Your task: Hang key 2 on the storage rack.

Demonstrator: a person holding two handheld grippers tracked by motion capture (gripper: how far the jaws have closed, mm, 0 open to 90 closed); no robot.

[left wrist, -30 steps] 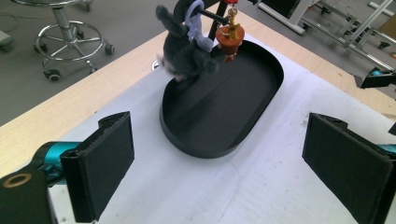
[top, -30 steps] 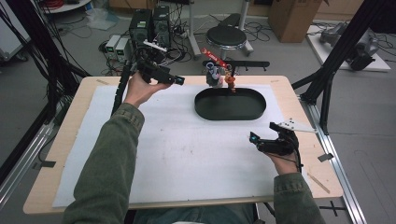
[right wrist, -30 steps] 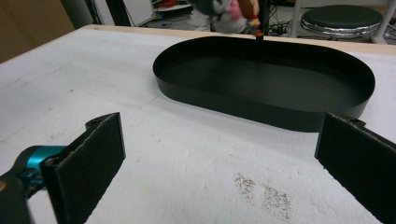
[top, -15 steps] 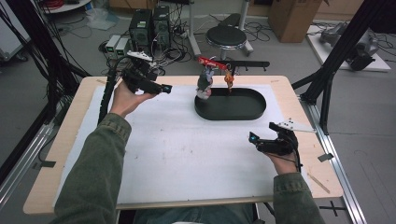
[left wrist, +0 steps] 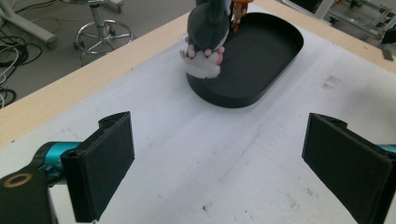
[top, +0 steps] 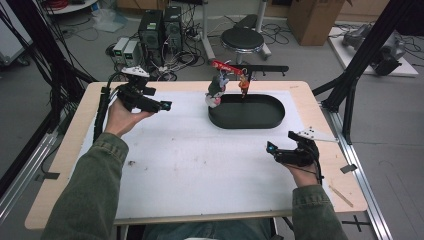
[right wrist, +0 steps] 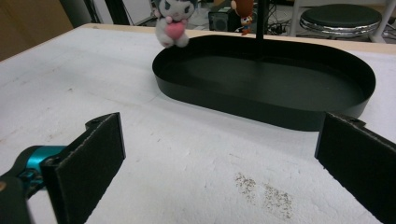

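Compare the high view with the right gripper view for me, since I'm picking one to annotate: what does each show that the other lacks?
The high view alone has the left gripper, open above the white sheet, the forearms, and the red bar that the toys hang from. The right gripper view alone has the dark speckles on the sheet, close up. Both have the black oval tray, the grey plush toy, the small orange figure and the open right gripper.

floor: grey, cables | stool (top: pixel 242 39) behind table | PC towers (top: pixel 160 27) | cardboard box (top: pixel 311 20) far right
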